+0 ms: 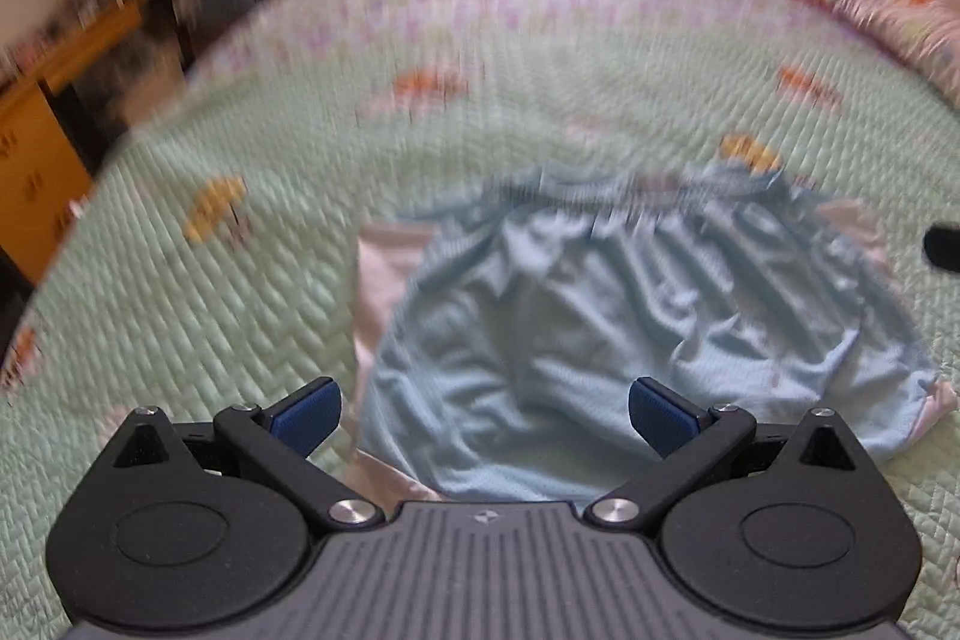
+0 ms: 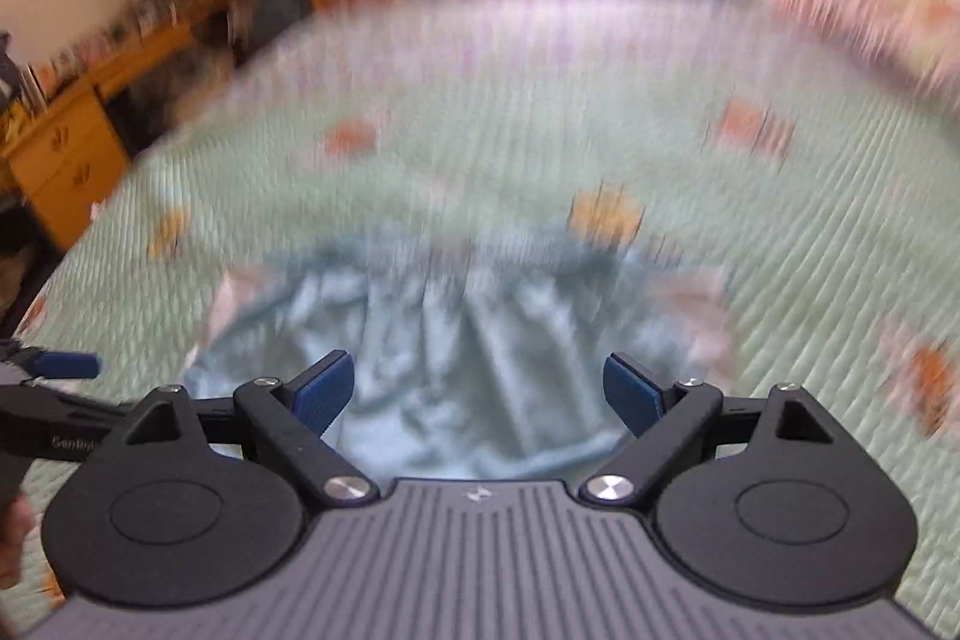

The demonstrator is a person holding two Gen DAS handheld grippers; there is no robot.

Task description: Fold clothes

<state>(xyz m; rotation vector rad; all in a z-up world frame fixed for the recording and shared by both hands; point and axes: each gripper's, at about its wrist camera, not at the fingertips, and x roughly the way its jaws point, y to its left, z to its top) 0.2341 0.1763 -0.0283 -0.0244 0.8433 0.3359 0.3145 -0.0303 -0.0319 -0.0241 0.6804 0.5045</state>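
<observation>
Two wide-open grippers, left gripper and right gripper, above rumpled blue garment

A crumpled light blue garment lies on a green quilted bed; the left hand-held gripper hovers above, jaws wide apart, empty.

partial white lettering "Genrob" — cut off, on left claw
</observation>
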